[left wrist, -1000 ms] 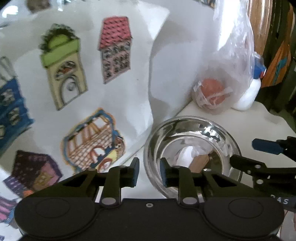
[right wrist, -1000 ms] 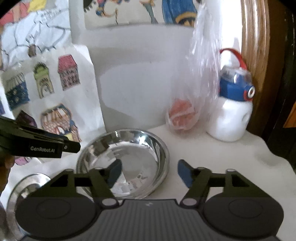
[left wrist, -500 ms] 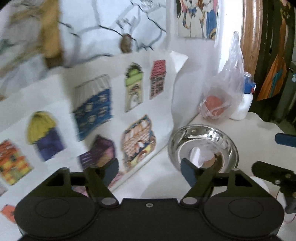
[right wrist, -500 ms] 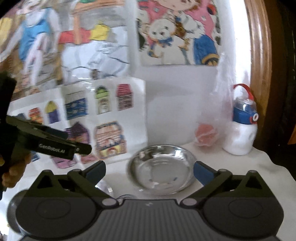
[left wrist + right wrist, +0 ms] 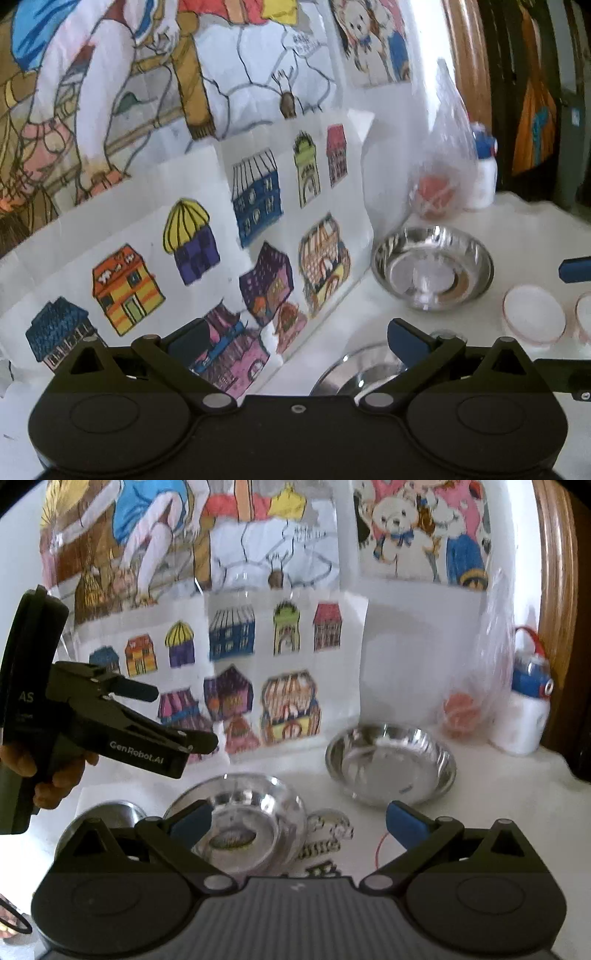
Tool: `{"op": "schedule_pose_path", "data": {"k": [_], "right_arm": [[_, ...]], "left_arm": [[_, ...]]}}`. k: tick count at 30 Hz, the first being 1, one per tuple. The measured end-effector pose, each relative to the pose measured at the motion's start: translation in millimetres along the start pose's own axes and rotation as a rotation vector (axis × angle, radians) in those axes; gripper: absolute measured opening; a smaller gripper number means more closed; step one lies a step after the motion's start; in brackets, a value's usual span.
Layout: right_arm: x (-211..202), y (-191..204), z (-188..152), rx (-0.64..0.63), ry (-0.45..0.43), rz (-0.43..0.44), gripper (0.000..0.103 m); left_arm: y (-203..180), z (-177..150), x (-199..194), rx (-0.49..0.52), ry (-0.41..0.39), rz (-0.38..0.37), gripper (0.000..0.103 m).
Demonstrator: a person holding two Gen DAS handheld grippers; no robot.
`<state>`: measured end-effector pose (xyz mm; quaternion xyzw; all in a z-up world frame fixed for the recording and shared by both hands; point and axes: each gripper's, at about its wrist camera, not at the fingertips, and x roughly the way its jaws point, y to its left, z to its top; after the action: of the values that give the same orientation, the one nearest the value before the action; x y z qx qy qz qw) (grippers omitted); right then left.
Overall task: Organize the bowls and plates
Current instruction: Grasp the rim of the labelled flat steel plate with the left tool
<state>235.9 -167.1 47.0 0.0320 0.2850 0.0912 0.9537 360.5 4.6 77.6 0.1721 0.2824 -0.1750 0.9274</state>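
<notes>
A shallow steel bowl (image 5: 432, 269) (image 5: 389, 764) sits on the white table near the wall, with nothing in it. My left gripper (image 5: 297, 339) (image 5: 177, 718) hovers well back from it, its jaws opening with nothing between them. My right gripper (image 5: 299, 819) is open and empty, above a clear glass bowl (image 5: 240, 823). A second steel dish (image 5: 107, 812) lies left of the glass bowl, half hidden by the gripper body. Two small pink-rimmed bowls (image 5: 533, 314) stand at the right of the left wrist view, under one of my right gripper's fingertips (image 5: 576, 265).
A paper sheet with coloured houses (image 5: 258, 229) (image 5: 236, 657) leans on the wall behind the dishes. A clear plastic bag holding something orange (image 5: 439, 177) (image 5: 476, 686) and a white bottle with a blue cap (image 5: 524, 709) stand behind the steel bowl. A hand (image 5: 55, 775) holds the left gripper.
Both grippers have pulled back from the steel bowl and opened wide, leaving it on the table. More of the wall, the glass bowl and the small bowls have come into view.
</notes>
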Motion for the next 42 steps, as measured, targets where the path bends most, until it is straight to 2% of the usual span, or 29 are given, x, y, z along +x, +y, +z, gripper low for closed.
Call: {"op": "schedule_pose_path", "data": {"k": [15, 28, 42], "right_arm": [[36.6, -2.5, -30.7, 0.133, 0.155, 0.053, 0.103], [59.6, -4.0, -37.1, 0.195, 0.204, 0.09, 0.102], [67.4, -2.1, -38.4, 0.197, 0.219, 0.12, 0.084]], "left_arm": [[-6.3, -23.1, 43.3, 0.115, 0.131, -0.063, 0.102], [-4.5, -32.2, 69.3, 0.135, 0.224, -0.095, 0.102], [-3.9, -40.1, 78.9, 0.16, 0.276, -0.106, 0.102]]}}
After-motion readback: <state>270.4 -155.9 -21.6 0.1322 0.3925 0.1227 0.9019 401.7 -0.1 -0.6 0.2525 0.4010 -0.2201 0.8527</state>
